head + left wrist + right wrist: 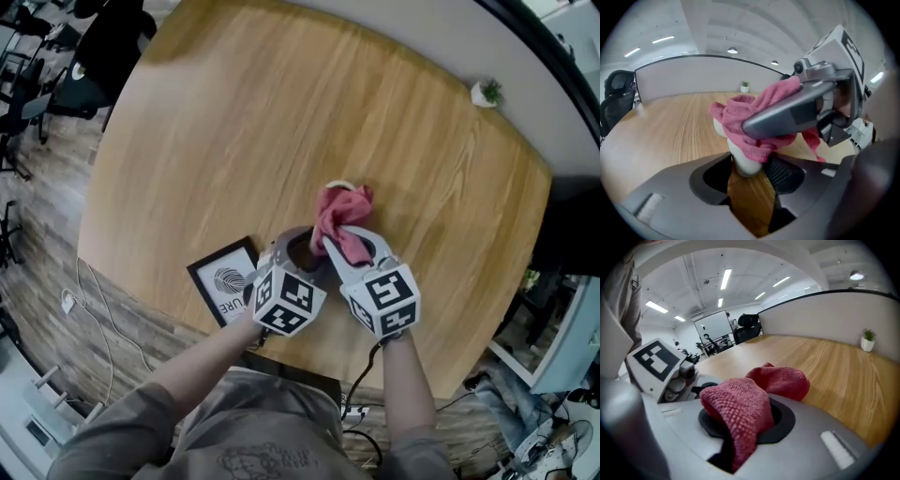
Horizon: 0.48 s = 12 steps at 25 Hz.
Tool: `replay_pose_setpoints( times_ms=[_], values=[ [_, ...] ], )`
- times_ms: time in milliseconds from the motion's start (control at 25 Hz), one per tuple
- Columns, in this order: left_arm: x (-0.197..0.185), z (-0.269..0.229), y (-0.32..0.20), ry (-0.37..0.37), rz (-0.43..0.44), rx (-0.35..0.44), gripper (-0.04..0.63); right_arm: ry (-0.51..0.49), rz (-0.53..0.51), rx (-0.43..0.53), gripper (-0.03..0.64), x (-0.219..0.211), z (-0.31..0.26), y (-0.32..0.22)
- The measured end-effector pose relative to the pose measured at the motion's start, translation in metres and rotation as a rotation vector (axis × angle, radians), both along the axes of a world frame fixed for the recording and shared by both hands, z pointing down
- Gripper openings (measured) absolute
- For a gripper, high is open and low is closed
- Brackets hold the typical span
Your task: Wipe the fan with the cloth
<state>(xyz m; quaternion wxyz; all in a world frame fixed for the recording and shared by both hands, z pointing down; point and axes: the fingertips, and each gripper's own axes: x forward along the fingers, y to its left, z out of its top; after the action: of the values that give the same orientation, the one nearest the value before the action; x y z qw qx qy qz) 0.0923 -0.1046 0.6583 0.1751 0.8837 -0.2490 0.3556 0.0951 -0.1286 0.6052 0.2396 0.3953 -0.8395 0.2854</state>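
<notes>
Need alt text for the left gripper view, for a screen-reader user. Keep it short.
The left gripper has its jaws closed on the white stem of a small fan, whose top is draped in a pink cloth. The right gripper reaches in from the right, holding that cloth. Behind them is a wooden table with a small potted plant at its far edge.
</notes>
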Motion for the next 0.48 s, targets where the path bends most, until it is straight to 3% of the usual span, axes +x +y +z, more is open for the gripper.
replay_pose_setpoints(
  times_ms=[320, 400, 480],
  values=[
    [0.002, 0.001, 0.0, 0.013, 0.009, -0.016, 0.213, 0.103, 0.318, 0.094, 0.084, 0.064, -0.003, -0.061],
    [0.001, 0.001, 0.0, 0.014, 0.01, -0.015, 0.212, 0.092, 0.346, 0.094, 0.084, 0.067, -0.001, -0.067],
    [0.0, 0.0, 0.0, 0.014, 0.008, -0.015, 0.212, 0.076, 0.309, 0.101, 0.084, 0.054, -0.003, -0.067]
  ],
)
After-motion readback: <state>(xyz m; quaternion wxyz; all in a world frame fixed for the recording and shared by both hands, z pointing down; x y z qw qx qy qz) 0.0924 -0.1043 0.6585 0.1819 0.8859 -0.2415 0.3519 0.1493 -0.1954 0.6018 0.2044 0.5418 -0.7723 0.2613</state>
